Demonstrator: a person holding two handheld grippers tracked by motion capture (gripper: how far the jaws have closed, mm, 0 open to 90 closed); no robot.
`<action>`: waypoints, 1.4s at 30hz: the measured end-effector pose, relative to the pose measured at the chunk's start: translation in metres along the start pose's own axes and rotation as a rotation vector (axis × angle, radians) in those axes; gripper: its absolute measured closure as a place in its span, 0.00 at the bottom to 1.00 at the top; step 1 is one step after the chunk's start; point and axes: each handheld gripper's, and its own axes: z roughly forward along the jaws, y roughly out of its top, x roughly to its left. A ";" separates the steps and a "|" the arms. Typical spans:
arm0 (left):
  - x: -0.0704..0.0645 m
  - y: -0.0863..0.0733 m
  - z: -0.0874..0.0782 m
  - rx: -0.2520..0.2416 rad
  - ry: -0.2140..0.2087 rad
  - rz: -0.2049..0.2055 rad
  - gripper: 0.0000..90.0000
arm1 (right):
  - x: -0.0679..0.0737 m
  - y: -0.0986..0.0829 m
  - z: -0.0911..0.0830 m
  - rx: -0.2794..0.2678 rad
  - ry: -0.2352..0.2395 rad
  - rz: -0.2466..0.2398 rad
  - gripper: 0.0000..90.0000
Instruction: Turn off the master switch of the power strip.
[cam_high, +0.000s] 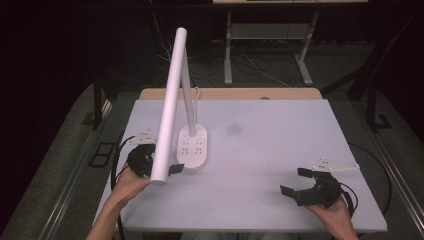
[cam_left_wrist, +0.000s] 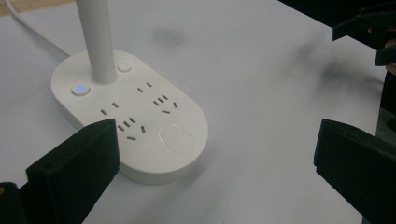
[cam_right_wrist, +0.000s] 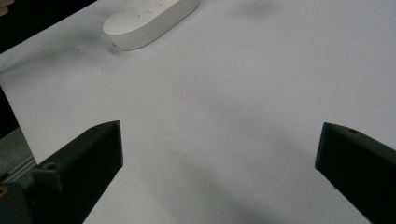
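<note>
While left gripper (cam_left_wrist: 210, 158) hovers jaws-apart beside lamp base (cam_left_wrist: 135, 116), nothing grasped; right gripper (cam_high: 305, 185) spread, idle; button (cam_left_wrist: 80, 88) apparently lit.

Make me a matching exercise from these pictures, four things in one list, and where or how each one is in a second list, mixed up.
Things:
1. lamp base
2. small round button
3. left gripper
4. right gripper

Places or states:
A. open over bare table, far from the lamp
B. glowing blue
C. open, right beside the lamp base
D. white oval with socket slots, flat on the table

Pairs: 1-D, 2-B, 3-C, 4-A
</note>
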 end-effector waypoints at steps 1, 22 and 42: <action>0.000 0.000 0.000 0.000 0.000 0.000 0.00 | 0.000 0.000 0.000 0.000 0.000 0.000 0.00; 0.021 0.018 0.007 0.052 0.023 -0.007 0.00 | -0.001 -0.001 0.000 -0.006 -0.004 -0.002 0.00; 0.041 0.033 0.014 0.081 0.049 -0.023 0.01 | -0.001 -0.001 0.000 -0.004 -0.007 -0.002 0.00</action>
